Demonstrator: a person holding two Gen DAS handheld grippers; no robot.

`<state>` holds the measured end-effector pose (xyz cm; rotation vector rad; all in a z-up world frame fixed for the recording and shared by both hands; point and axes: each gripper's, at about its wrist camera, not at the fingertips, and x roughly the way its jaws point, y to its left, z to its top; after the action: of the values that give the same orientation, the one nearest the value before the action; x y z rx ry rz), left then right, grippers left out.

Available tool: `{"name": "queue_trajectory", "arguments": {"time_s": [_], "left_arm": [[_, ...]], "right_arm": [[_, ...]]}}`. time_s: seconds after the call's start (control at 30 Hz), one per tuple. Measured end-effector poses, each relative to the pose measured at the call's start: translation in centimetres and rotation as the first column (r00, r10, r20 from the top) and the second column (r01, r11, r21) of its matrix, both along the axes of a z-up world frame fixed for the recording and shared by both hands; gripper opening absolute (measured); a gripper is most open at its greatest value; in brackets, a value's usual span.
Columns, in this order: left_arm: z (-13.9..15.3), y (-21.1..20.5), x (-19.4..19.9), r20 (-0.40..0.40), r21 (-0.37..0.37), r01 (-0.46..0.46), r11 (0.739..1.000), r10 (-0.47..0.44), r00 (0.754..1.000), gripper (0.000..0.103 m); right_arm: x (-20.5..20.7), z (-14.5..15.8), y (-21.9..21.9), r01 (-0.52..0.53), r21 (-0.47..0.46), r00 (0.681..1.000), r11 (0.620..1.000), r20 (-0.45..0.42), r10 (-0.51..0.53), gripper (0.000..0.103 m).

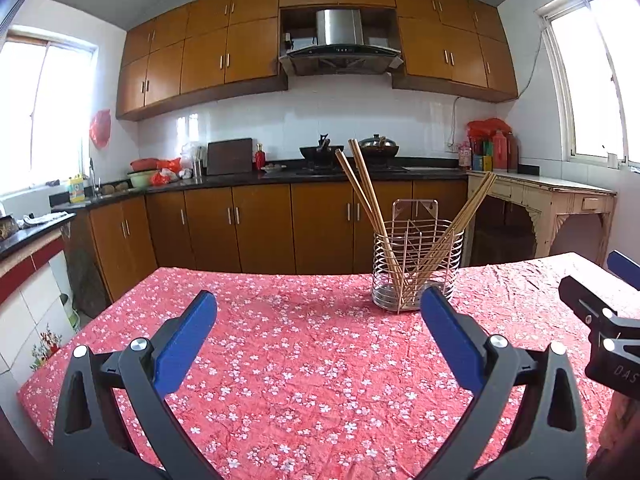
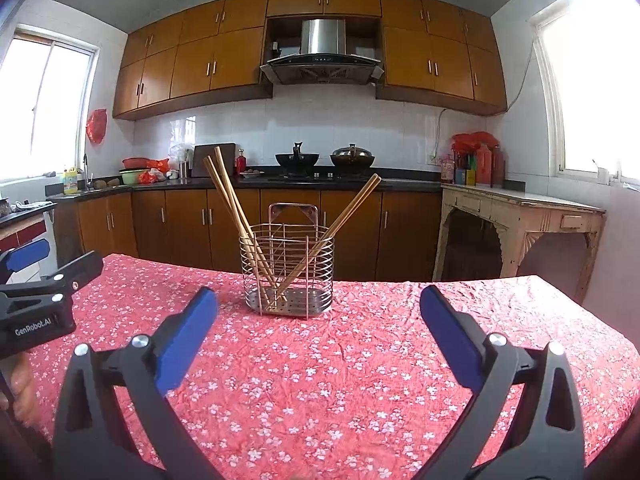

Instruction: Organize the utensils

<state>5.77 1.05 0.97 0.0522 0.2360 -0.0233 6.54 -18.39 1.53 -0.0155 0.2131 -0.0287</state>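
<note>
A wire utensil holder (image 1: 416, 268) stands upright on the red floral tablecloth (image 1: 300, 340), also in the right wrist view (image 2: 287, 270). Wooden chopsticks (image 1: 362, 188) lean left in it and another pair (image 1: 466, 212) leans right; the right wrist view shows the left pair (image 2: 230, 200) and the right pair (image 2: 348, 212). My left gripper (image 1: 318, 304) is open and empty, short of the holder and to its left. My right gripper (image 2: 319, 300) is open and empty, just in front of the holder.
The table's far edge (image 2: 360, 280) drops off behind the holder. Brown base cabinets (image 1: 260, 228) and a dark counter with woks (image 2: 324, 158) run along the back wall. A cream side table (image 2: 520, 224) stands at the right. The other gripper's body shows at each view's edge (image 1: 600, 332) (image 2: 36, 300).
</note>
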Motion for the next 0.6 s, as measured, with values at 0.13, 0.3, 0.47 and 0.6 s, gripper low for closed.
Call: {"name": "queue_trajectory", "arguments": {"time_s": [0.13, 0.3, 0.47, 0.6], "left_arm": [[-0.26, -0.18, -0.11, 0.0, 0.008, 0.0, 1.0, 0.0, 1.0, 0.101], [-0.47, -0.27, -0.02, -0.011, 0.001, 0.004, 1.0, -0.004, 1.0, 0.101], [-0.49, -0.29, 0.2, -0.02, -0.008, 0.0, 1.0, 0.0, 1.0, 0.101], [-0.43, -0.37, 0.34, -0.022, -0.008, 0.004, 1.0, -0.005, 1.0, 0.101]], "right_arm": [[0.02, 0.11, -0.2, 0.001, 0.009, 1.0, 1.0, 0.005, -0.001, 0.099], [-0.05, 0.06, -0.3, 0.001, 0.011, 1.0, 1.0, 0.005, -0.001, 0.099], [-0.19, 0.06, -0.61, 0.003, 0.014, 1.0, 1.0, 0.007, -0.003, 0.099], [-0.28, 0.11, -0.69, 0.003, 0.012, 1.0, 1.0, 0.008, -0.004, 0.099]]}}
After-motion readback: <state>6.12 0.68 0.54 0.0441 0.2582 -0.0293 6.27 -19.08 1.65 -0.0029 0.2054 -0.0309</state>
